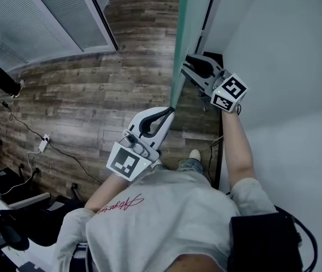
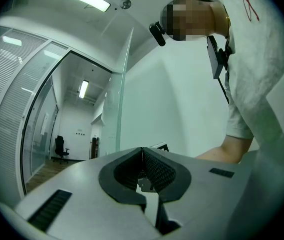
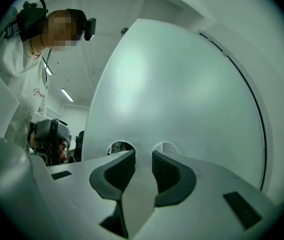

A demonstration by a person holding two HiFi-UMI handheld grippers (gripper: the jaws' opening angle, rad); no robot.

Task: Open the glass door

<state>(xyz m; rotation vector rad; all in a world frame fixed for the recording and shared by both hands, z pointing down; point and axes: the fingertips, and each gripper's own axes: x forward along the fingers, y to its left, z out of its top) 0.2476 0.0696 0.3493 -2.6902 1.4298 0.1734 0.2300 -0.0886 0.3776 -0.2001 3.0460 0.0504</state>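
the glass door [image 1: 179, 44] is standing edge-on to the person and looks partly swung open, so the task seems to be under way but not finished. the left gripper [image 1: 168, 112] is holding its jaws pressed together on nothing, with its tip just beside the door's free edge. the right gripper [image 1: 188, 67] is pointing at the door's face from the other side, jaws parted and empty; i cannot tell whether it is touching the pane. judging from this, the door is still needing a wider swing.
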